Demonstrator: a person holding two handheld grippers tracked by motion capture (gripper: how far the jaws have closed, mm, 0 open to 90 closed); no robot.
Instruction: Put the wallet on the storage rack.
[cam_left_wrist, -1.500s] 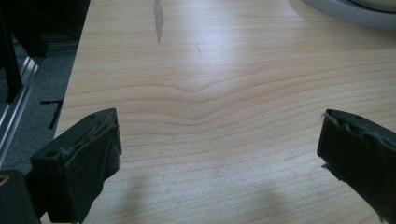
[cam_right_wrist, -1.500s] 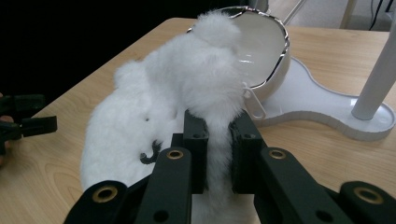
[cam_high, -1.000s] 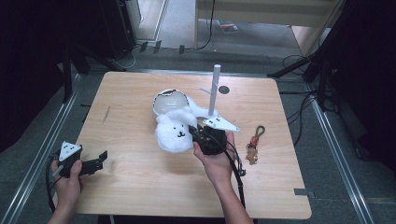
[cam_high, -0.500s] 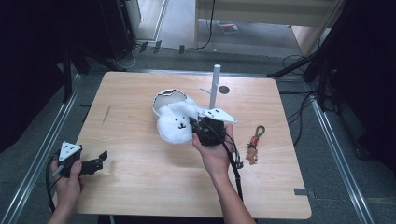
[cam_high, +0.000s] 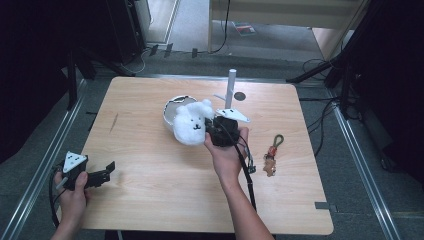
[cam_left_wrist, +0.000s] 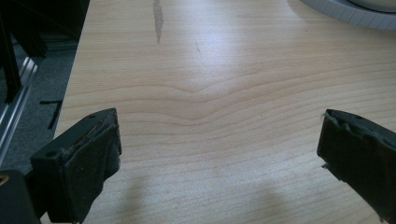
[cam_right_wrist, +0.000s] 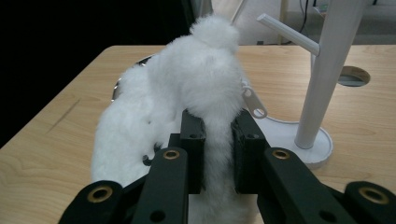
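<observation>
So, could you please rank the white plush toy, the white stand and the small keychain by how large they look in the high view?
1. White plush toy, held in the right gripper, looks largest.
2. White stand: tall but thin, seen from above, so this placing is unsure.
3. Keychain, clearly smallest.

White fluffy plush toy (cam_high: 190, 125) mid-table, just before round white bowl (cam_high: 172, 107); white peg stand (cam_high: 231, 87) behind-right; small brown keychain charm (cam_high: 271, 159) well right.

Wooden table (cam_high: 150, 200) on grey floor (cam_high: 360, 165), dark surroundings.
</observation>
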